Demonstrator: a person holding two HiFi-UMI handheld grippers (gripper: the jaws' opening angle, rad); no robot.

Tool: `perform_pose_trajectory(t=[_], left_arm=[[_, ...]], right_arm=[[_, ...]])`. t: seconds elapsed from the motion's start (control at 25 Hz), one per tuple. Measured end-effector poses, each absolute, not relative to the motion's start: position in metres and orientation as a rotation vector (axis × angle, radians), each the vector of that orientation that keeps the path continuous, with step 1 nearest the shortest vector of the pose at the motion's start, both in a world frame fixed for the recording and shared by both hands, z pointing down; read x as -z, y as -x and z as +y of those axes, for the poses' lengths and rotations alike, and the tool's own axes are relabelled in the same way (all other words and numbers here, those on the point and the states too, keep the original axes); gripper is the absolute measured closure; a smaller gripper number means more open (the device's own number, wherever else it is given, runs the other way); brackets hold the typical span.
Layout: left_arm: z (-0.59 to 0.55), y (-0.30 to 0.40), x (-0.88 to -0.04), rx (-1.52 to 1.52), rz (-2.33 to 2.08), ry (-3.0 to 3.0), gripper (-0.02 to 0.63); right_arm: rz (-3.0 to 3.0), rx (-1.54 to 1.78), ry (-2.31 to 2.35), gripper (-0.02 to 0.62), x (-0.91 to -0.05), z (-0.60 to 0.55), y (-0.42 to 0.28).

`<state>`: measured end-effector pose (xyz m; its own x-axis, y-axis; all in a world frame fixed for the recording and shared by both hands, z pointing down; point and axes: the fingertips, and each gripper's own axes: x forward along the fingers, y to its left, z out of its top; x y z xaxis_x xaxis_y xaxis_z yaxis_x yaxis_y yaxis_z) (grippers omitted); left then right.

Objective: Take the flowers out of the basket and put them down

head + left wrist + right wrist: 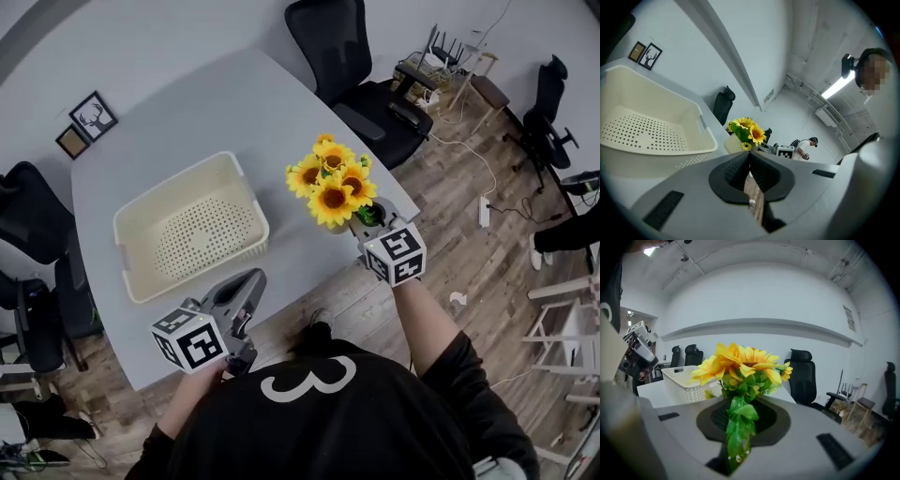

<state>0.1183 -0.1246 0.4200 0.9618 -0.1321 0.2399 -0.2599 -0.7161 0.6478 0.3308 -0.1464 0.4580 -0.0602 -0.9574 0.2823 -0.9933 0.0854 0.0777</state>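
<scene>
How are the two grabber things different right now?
The right gripper is shut on the flowers, down at the stems; the left gripper is shut on nothing. The left gripper sits closer to the basket than the right gripper. Both are grey and carry a black-and-white marker cube.

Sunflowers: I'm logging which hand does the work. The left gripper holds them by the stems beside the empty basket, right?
No, the right gripper holds the sunflowers by the stems, beside the empty basket. The right gripper view shows the stems between its jaws. The left gripper holds nothing.
</scene>
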Motion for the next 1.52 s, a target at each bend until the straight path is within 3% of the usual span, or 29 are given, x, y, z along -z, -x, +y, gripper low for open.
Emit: perform_pose_trajectory(t=[0.52, 1.12, 1.52], left_arm=[[-0.145, -0.153, -0.46, -0.369, -0.286, -2.303, 0.594], [-0.158, -0.19, -0.47, -0.425, -0.217, -2.297, 0.594], [-0.158, -0.204, -0.461, -0.428, -0.195, -2.299, 0.594]], right_arm=[[-2.133, -0.285, -1.868, 0.529, -0.541, -0.159, -0.332], [-2.18, -0.292, -1.891, 0.525, -0.545, -0.159, -0.331], [-2.229, -0.369, -1.848, 0.483, -0.544, -0.153, -0.325]])
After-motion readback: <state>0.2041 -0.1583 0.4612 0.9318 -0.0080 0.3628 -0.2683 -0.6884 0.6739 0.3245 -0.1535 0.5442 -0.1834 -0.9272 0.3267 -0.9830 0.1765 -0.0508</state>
